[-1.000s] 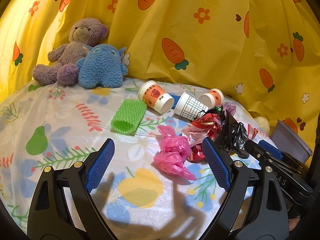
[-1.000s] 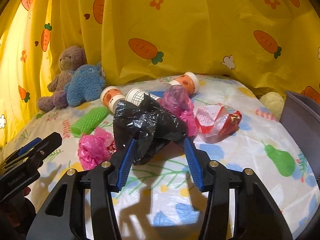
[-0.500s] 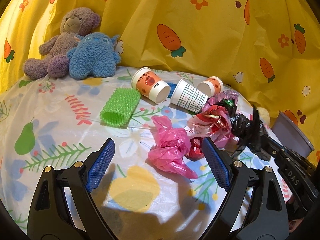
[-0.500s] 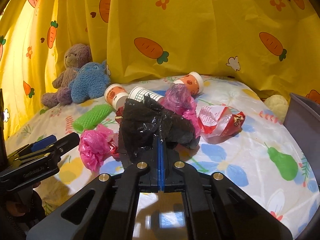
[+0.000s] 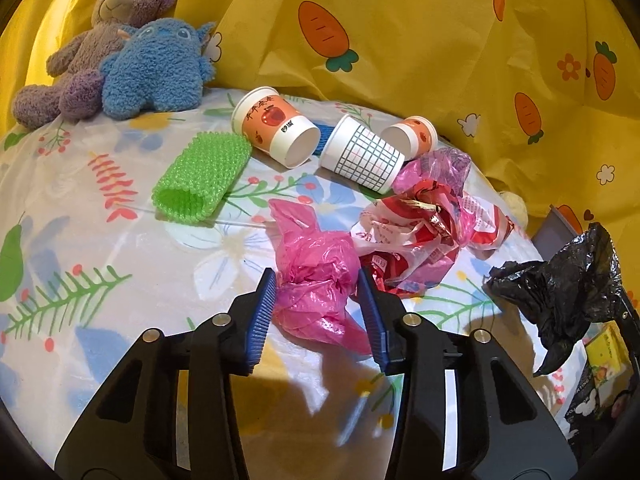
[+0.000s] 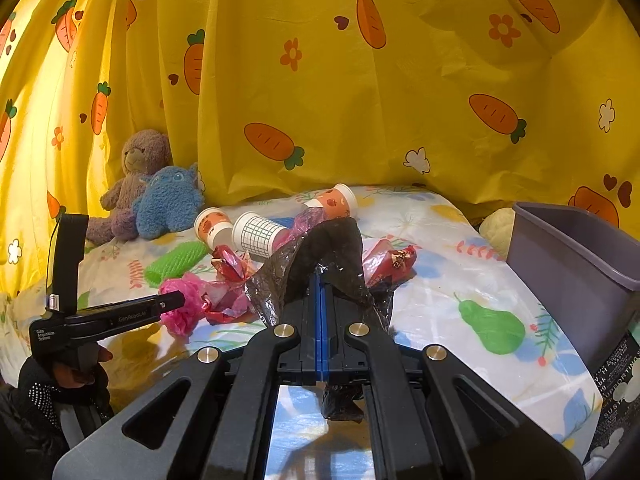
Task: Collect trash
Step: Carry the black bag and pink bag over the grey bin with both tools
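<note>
A crumpled pink plastic bag [image 5: 316, 268] lies on the flowered tablecloth [image 5: 120, 280]. My left gripper [image 5: 318, 296] straddles it with the jaws closing, and both blue pads touch its sides. From the right wrist view the left gripper [image 6: 172, 300] is seen side-on at the pink bag [image 6: 184, 304]. My right gripper [image 6: 320, 276] is shut on a black plastic bag [image 6: 320, 248], which hangs above the cloth. That black bag [image 5: 560, 292] shows at the right of the left wrist view. A red-and-white wrapper [image 5: 420, 240] and a purple bag [image 5: 440, 164] lie just behind.
Three paper cups [image 5: 280, 128] [image 5: 360, 156] [image 5: 412, 136] lie tipped at the back beside a green mesh sleeve [image 5: 200, 176]. Two plush toys [image 5: 156, 68] sit by the yellow curtain. A grey bin [image 6: 568, 256] stands at the right edge. A gloved hand [image 6: 48, 384] holds the left gripper.
The left jaws came in from wide apart onto the pink bag. The right gripper shut on the black bag and lifted it away to the right.
</note>
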Motion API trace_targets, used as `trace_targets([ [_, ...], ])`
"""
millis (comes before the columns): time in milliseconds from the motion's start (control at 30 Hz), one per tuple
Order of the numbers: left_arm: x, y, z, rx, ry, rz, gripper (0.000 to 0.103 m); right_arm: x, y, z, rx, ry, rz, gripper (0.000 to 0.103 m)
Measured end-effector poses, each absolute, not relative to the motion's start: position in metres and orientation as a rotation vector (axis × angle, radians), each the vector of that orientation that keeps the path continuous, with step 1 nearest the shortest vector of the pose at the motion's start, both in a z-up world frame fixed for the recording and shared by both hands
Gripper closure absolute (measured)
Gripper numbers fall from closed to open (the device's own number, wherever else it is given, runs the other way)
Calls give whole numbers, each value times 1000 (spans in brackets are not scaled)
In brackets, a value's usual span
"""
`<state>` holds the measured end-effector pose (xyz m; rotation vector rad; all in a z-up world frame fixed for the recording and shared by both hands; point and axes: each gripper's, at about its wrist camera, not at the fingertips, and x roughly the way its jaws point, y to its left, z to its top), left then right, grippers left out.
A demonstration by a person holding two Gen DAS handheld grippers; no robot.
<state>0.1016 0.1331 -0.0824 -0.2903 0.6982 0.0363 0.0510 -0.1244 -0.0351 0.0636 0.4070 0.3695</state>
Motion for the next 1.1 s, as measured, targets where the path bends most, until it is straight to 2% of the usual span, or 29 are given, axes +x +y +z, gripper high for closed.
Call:
trace_targets([
  [267,87,140,-69,-293,643,57,74,48,-133,-34,101,411,378,102],
  [567,55,127,-25,-247,510,24,74,42,-141,-25,116,387,380,102],
  [1100,53,57,-9,-170,494,-134,74,37,-176,-5,149,342,357,102],
])
